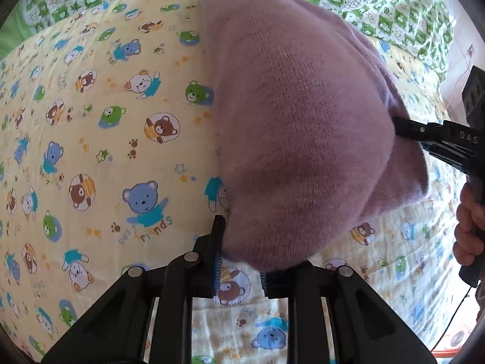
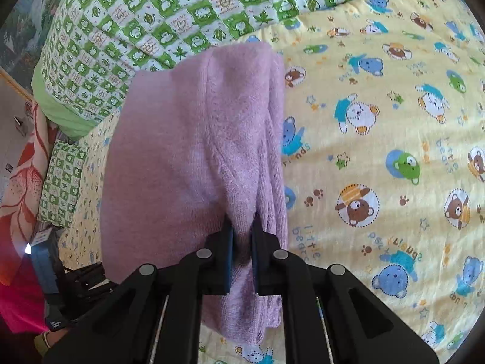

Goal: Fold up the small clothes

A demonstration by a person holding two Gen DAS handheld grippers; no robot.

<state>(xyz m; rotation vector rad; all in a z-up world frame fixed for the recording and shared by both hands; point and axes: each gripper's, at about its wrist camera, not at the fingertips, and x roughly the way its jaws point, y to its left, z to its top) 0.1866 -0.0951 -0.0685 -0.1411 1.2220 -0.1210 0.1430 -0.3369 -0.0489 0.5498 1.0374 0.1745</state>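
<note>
A lilac knitted garment (image 1: 303, 115) hangs lifted above the yellow bear-print quilt (image 1: 91, 151). My left gripper (image 1: 242, 261) stands open, its jaws wide apart, and the garment's lower edge drapes over its right finger. My right gripper (image 2: 242, 242) is shut on a fold of the same garment (image 2: 188, 157), which hangs on both sides of its fingers. In the left wrist view the right gripper (image 1: 403, 129) pinches the garment's right edge, with a hand on its handle.
A green frog-print blanket (image 2: 169, 15) lies along the far side of the quilt (image 2: 379, 151). The bed edge falls away at the left of the right wrist view, with a floral cloth (image 2: 21, 176) and dark items below.
</note>
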